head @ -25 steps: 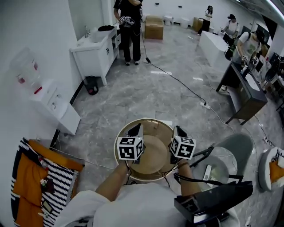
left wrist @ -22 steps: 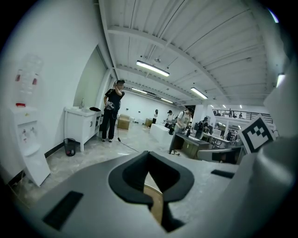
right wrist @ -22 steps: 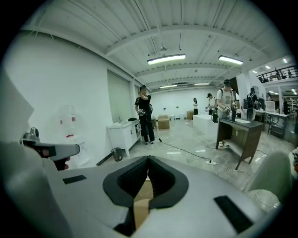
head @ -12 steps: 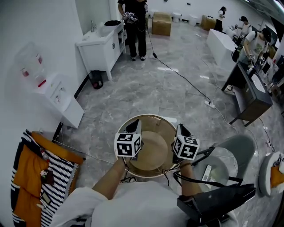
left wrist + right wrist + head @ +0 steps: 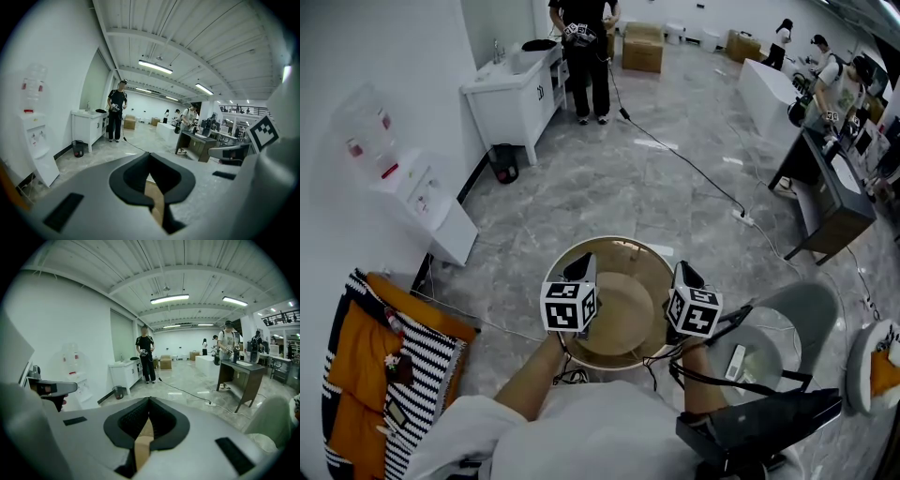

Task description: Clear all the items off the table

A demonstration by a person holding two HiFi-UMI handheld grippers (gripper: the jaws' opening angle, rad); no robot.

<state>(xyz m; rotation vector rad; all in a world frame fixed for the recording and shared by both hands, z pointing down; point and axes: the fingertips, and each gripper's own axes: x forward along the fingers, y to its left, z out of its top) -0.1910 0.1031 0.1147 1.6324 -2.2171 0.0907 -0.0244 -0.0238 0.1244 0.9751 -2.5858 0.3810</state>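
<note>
The left gripper (image 5: 585, 267) and the right gripper (image 5: 680, 273) are being held side by side over the round wooden desk (image 5: 623, 319), which is lying at 12 o'clock from the person, directly below both. Each gripper is being kept fully closed with nothing caught in it; in both gripper views only a tan sliver of the desk top is being seen below the meeting jaws.

No item is being shown on the bare part of the desk. The strips beneath the two marker cubes and the near rim at 6 o'clock are being hidden, so it cannot be told whether anything small is lying there. The clearing is therefore being judged as done or nearly done.

Several risks are being carried from here. A small thing under the cubes could be overlooked if the desk is taken as cleared without the grippers being drawn aside. With both grippers closed and tilted slightly downward, the desk top or its raised rim could be struck if they are lowered. At 4 o'clock a small white item (image 5: 737, 363) is lying on a glassy side surface (image 5: 769, 328) just beside the right gripper, and it could be knocked by a careless swing that way.
</note>
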